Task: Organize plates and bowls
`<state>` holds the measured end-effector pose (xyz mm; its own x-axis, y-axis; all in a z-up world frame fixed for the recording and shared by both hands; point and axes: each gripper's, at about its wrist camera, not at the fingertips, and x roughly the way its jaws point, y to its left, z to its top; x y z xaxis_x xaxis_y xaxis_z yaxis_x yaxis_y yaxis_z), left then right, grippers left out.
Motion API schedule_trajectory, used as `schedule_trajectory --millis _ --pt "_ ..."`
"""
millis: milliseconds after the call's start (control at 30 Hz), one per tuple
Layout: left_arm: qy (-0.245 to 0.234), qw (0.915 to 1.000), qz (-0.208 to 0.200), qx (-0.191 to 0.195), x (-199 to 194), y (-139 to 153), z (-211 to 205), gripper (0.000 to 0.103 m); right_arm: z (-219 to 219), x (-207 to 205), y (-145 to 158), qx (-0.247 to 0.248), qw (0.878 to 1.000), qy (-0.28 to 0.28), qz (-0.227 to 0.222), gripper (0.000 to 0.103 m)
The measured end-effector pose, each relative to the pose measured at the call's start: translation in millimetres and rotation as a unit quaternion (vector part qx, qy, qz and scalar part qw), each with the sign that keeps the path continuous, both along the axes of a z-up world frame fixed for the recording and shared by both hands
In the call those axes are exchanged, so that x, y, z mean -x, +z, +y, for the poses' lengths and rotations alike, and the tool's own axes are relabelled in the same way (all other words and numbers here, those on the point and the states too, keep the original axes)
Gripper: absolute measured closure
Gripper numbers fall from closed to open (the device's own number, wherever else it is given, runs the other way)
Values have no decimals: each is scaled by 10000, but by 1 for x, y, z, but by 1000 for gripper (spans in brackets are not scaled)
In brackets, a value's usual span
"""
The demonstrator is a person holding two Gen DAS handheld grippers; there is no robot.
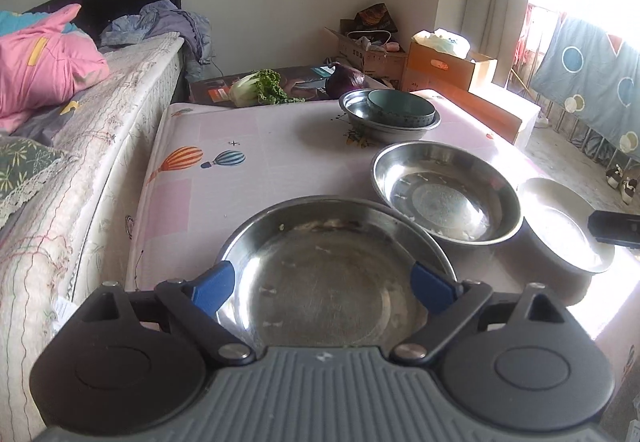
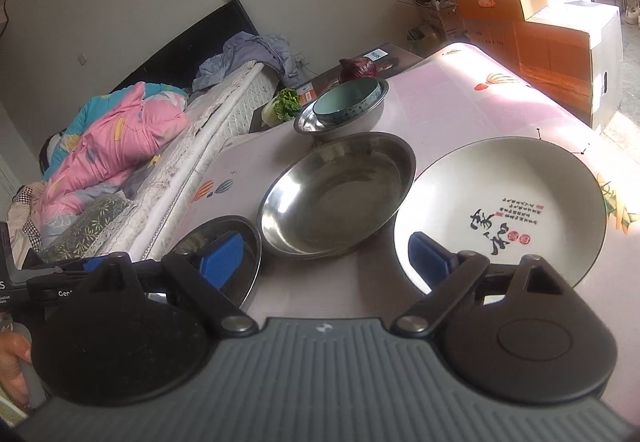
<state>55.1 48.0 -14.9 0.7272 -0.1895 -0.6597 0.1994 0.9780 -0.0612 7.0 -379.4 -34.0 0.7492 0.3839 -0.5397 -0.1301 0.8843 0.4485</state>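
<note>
I see both tools spread wide with nothing between their pads. My left tool (image 1: 324, 284) hangs above the shallow round steel plate (image 1: 336, 262) at the near edge of the pink-clothed counter (image 1: 248, 161). My right tool (image 2: 324, 256) hangs between that plate and the white ceramic plate with black calligraphy (image 2: 500, 197). The deep steel bowl (image 2: 336, 193) sits between both plates. Behind it, a teal ceramic bowl (image 2: 348, 99) rests inside a second steel bowl (image 2: 356, 117).

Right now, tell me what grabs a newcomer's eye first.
The white plate with black calligraphy, sunlit on the table's right side. Left of it lie two steel dishes, and behind them a teal bowl sits inside a steel bowl. A pink quilt brightens the bed.
</note>
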Motion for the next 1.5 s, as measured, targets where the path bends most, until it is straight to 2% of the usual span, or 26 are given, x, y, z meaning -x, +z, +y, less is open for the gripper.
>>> schedule_trajectory --millis 100,200,300,467,533,567,633,733,800,833,900,967,1033,1067,1167,1300,1500 --pt "9 9999 -78 102 18 -15 12 5 25 9 -11 39 9997 217 89 13" --pt "-37 9998 -29 214 26 -27 18 4 46 5 -22 -98 9991 364 206 13" --pt "113 9991 -3 397 28 -38 24 4 65 -7 -35 -250 9979 478 367 13" --pt "242 9995 -185 40 28 -50 23 8 97 -37 -47 -210 9959 731 489 15" --pt "325 9995 -49 38 22 -52 25 15 109 -50 -50 -128 9953 803 522 18" --pt "398 9992 64 5 18 -53 26 17 114 -54 -51 -85 9952 821 526 21" --pt "499 9986 196 -48 10 -58 29 27 120 -63 -54 -20 9951 826 546 26" --pt "581 9980 213 -116 4 -66 34 32 129 -74 -59 -11 9947 838 592 35" --pt "611 9978 227 -146 2 -70 35 35 133 -80 -62 21 9945 848 610 47" --pt "624 9977 186 -163 1 -71 36 39 135 -82 -64 43 9944 855 624 50" --pt "609 9977 104 -260 2 -72 35 45 138 -85 -67 41 9940 872 665 66" --pt "589 9979 73 -270 2 -72 35 54 140 -88 -71 36 9933 894 734 76" --pt "544 9983 94 -203 1 -71 35 68 143 -87 -72 118 9931 911 734 81" --pt "535 9983 114 -188 1 -70 35 68 144 -86 -72 135 9928 927 742 83" --pt "477 9986 180 -163 2 -68 37 71 144 -81 -71 143 9923 941 790 84" --pt "285 9988 392 51 9 -64 40 72 137 -72 -71 78 9911 937 945 83" --pt "-10 9979 638 93 28 -61 38 72 133 -42 -65 299 9899 983 981 82"
